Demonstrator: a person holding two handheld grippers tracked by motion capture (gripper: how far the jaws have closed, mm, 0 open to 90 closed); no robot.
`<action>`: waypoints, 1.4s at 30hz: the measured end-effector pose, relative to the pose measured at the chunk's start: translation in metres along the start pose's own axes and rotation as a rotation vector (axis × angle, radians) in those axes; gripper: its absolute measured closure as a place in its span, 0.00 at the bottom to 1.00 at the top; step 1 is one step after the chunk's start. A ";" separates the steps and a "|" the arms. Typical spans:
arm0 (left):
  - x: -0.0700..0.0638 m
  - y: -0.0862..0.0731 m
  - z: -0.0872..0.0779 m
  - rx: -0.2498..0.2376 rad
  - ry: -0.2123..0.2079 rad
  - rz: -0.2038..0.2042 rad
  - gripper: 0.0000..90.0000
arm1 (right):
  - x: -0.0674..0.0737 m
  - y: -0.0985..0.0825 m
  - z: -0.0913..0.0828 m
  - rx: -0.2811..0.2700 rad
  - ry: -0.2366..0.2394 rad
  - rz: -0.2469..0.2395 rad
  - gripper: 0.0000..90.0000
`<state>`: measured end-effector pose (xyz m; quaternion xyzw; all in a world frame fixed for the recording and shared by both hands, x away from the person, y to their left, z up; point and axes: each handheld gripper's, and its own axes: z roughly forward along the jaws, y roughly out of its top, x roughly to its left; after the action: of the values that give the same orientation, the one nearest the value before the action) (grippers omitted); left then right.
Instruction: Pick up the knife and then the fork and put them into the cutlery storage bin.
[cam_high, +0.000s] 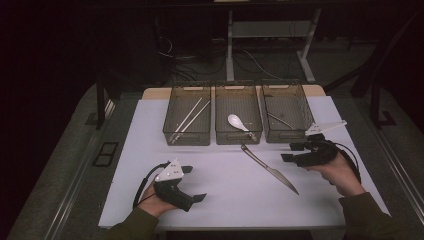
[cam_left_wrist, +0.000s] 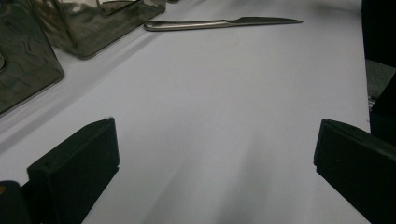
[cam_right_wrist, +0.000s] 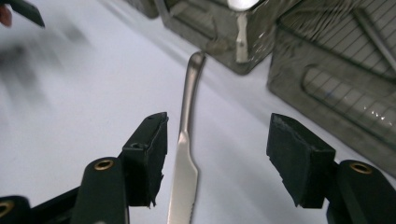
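Knife (cam_high: 269, 168) lies flat on the table (cam_high: 150, 165), right of middle, handle end just in front of the middle bin (cam_high: 238, 137). Right gripper (cam_right_wrist: 217, 154) is over it, jaws apart, knife between them, not pinched. Left gripper (cam_high: 195, 184) near front left edge, jaws wide, holding nothing

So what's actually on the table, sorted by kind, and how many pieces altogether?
Mesh bins: 3
Chopsticks: 2
White spoon: 1
Metal utensil in the right-most bin: 1
Knife: 1
Hand-held grippers: 2
Total: 10
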<state>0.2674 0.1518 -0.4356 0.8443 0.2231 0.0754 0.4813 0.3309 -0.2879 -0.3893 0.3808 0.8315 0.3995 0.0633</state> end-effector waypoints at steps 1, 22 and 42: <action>0.000 0.000 0.000 0.001 0.000 0.000 0.00 | 0.002 0.000 0.002 0.012 -0.004 0.001 0.42; 0.000 0.000 0.001 0.003 -0.004 0.003 0.00 | 0.031 0.017 0.047 0.235 -0.037 -0.069 0.54; 0.000 0.000 0.001 0.003 -0.006 0.003 0.00 | 0.039 0.038 0.097 0.453 -0.076 -0.125 0.83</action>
<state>0.2677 0.1513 -0.4362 0.8457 0.2204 0.0732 0.4806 0.3656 -0.1872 -0.4195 0.3476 0.9190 0.1833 0.0322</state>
